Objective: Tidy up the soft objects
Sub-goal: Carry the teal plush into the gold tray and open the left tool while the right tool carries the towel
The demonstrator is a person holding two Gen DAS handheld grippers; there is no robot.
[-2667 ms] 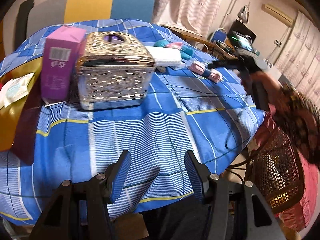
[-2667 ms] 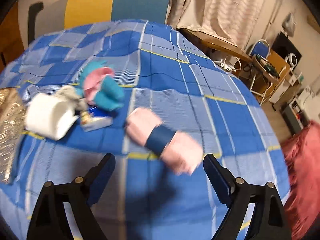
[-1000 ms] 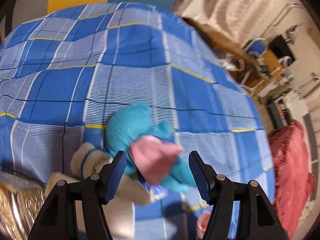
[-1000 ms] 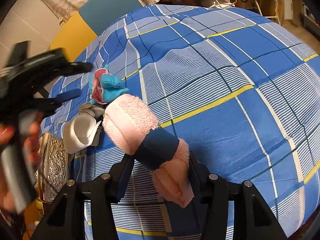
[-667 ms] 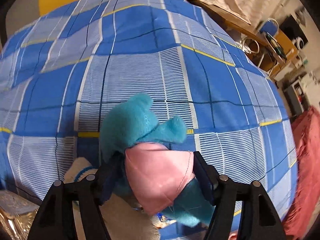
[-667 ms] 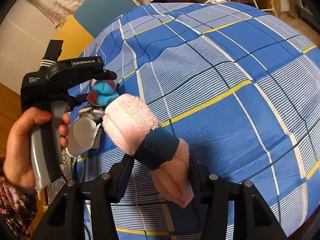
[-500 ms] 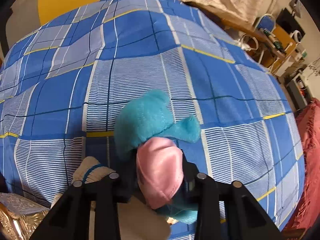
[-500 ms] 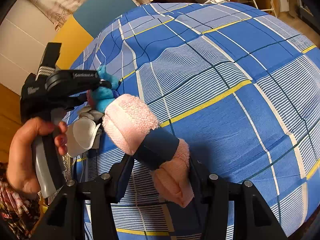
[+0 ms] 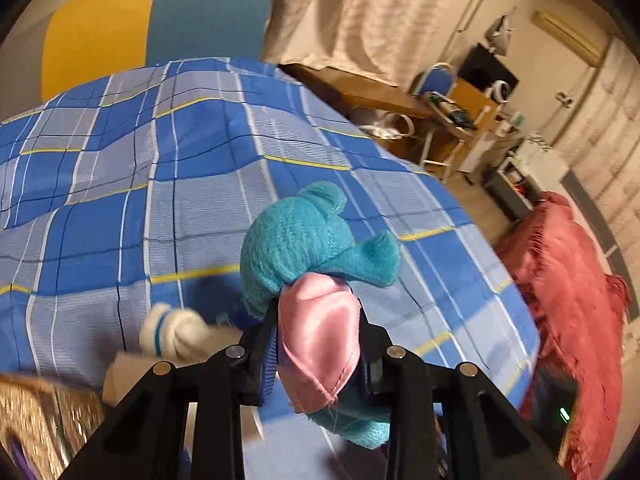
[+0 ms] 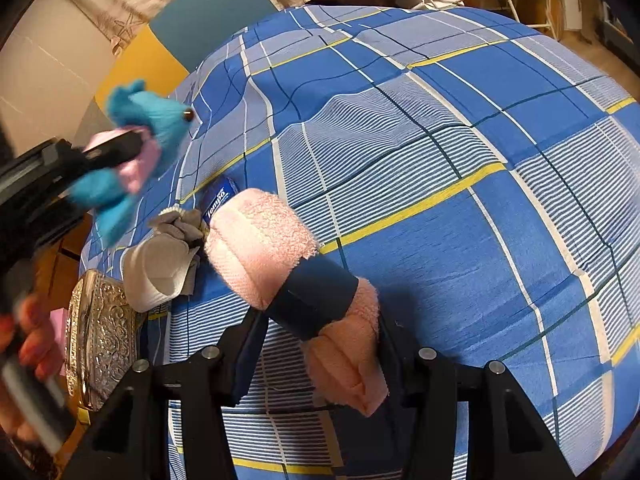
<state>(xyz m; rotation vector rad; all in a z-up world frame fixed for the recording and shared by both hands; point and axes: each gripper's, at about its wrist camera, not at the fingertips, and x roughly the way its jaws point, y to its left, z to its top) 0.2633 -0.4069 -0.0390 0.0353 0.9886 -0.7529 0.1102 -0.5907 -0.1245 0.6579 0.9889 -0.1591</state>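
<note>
Partly, blurred left gripper (image 10: 120, 148) hides the plush toy (image 10: 156, 116).

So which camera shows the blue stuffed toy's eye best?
The right wrist camera. From the side it shows the blue stuffed toy with its dark eye, lifted above the checked cloth, though blurred. The left wrist camera shows it close and sharp, pinched in the left tongs, but only from behind, so no eye.

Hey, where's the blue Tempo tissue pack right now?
In the right wrist view, the Tempo tissue pack lies on the checked tablecloth, at left of centre, tucked behind the rolled pink towel beside the grey sock bundle.
</note>
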